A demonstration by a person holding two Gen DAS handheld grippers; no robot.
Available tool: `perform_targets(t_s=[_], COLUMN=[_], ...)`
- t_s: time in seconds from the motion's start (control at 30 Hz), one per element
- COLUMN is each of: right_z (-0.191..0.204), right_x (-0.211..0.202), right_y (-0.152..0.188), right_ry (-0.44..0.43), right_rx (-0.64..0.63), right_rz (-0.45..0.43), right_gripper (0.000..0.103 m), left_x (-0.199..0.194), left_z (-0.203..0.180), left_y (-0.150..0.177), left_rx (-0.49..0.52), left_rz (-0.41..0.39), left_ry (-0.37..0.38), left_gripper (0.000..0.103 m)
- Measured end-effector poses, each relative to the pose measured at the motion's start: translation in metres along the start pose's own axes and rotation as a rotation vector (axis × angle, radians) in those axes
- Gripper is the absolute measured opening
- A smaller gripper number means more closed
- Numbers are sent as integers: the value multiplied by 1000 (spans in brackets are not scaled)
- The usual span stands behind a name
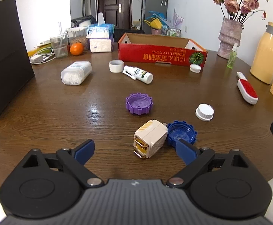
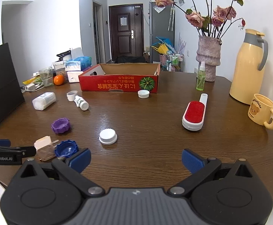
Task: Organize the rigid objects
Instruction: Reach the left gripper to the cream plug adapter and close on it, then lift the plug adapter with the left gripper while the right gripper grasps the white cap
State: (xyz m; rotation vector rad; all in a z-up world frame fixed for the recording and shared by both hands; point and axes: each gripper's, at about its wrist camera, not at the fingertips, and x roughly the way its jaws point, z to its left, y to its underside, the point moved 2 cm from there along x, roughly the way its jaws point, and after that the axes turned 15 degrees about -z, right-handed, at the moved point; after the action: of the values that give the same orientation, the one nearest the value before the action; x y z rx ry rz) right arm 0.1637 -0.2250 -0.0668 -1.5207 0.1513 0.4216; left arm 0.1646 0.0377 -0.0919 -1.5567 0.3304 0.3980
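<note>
White walls (image 2: 52, 18) close in a small, evenly lit room. A dark brown door (image 2: 126, 31) with a sheet of paper stuck on it stands at the far end of a short hallway, and a grey fridge (image 2: 161, 31) sits just to its right (papers are pinned to its front). In the foreground a round wooden table (image 2: 145, 112) shines with pale glare. A vase (image 2: 208, 58) of dried pink roses and a cream flask (image 2: 248, 65) stand along its right edge against the wall.
</note>
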Motion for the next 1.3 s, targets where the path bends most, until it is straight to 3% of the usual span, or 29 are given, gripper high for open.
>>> perform_targets(t_s=[0.57, 0.77, 0.83, 0.87, 1.3], right_z=[-18, -15, -13, -13, 8], right_x=[50, 67, 73, 76, 116], right_y=[5, 9, 10, 10, 14], right_ry=[38, 27, 24, 22, -17], right_rx=[21, 13, 11, 11, -17], right_rz=[70, 94, 102, 106, 158], right_gripper=[103, 103, 103, 103, 103], left_x=[51, 64, 66, 67, 79], left_z=[-2, -3, -3, -4, 10], left_y=[3, 5, 5, 5, -3], left_rx=[24, 25, 27, 29, -14], left_rz=[83, 104, 104, 99, 92], left_ry=[28, 58, 73, 76, 97], left_gripper=[76, 53, 36, 33, 33])
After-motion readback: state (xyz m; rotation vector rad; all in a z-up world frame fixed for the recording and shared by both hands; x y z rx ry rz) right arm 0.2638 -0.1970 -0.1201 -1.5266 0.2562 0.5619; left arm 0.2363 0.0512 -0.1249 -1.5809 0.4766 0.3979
